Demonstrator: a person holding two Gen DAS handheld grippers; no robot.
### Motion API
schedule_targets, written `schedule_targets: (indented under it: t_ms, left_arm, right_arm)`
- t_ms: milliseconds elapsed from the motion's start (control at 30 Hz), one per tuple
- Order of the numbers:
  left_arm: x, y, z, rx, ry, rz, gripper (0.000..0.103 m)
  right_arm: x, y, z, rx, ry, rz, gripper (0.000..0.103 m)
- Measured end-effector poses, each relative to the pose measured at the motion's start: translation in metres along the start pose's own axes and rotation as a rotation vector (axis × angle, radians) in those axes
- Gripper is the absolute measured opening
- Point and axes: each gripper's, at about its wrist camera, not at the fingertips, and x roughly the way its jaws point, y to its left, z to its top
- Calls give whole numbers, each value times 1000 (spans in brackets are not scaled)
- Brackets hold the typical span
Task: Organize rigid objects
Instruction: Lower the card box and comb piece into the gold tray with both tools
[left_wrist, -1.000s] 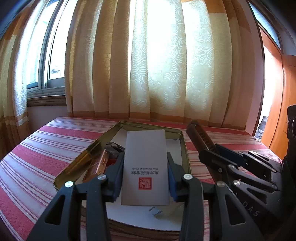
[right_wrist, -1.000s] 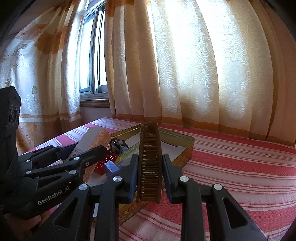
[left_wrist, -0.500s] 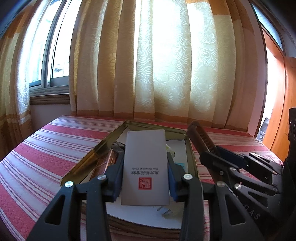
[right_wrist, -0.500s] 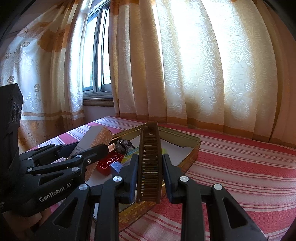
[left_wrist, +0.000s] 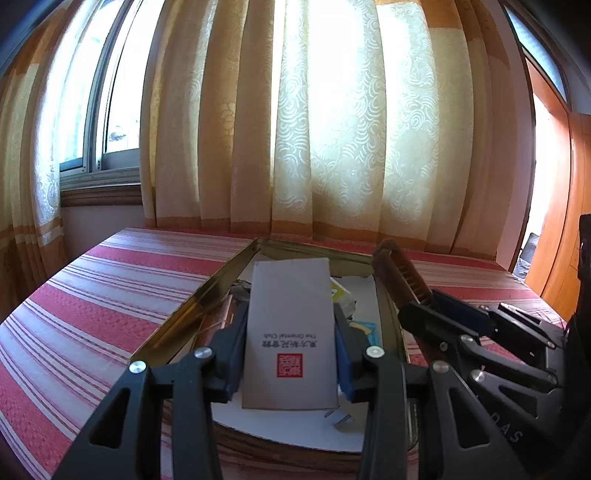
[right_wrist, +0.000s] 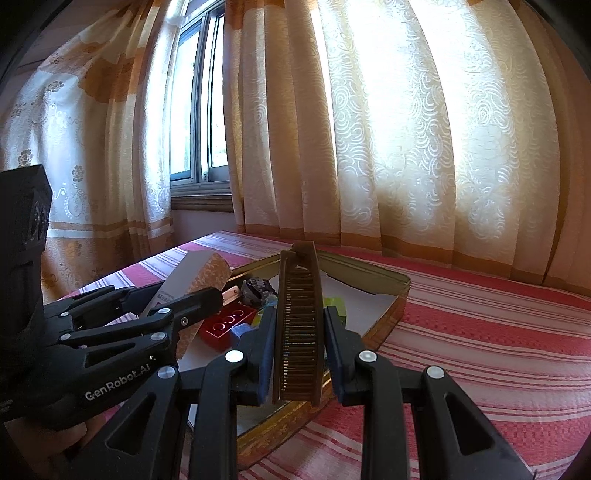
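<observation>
Two grippers here, each with one thing clamped. The left gripper (left_wrist: 290, 354) has its fingers pressed on both long edges of one grey box (left_wrist: 290, 332) with a red stamp and a line of print on its face, held above the tin (left_wrist: 221, 280). From the right wrist view the same box (right_wrist: 201, 275) shows a speckled tan side, sitting at about 10 o'clock from the comb.

The right gripper (right_wrist: 297, 350) is closed on one brown comb (right_wrist: 299, 325), teeth facing the camera, pointing off to 12 o'clock over the tin's near rim. In the left view that comb (left_wrist: 400, 273) sticks out at around 2 o'clock from the box.

There's one gold tin (right_wrist: 391, 299), open and lined with white, on a red striped cloth (right_wrist: 480, 332). Inside it I count one red brick (right_wrist: 227, 325) with three round studs showing, one blue block (right_wrist: 242, 329) just beside it, one dark crumpled lump (right_wrist: 258, 290), one copper-coloured piece (right_wrist: 231, 294) and something yellow-green (right_wrist: 336, 306) behind the comb. Can't tell what the last three are. Curtains (right_wrist: 406, 129) cover the window behind.
</observation>
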Motion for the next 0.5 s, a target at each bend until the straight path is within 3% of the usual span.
schedule_targets:
  t_ms: [500]
  left_arm:
    - [1,8,0,5,7,25,40]
  right_arm:
    - [6,9,1,-15,5,24,28]
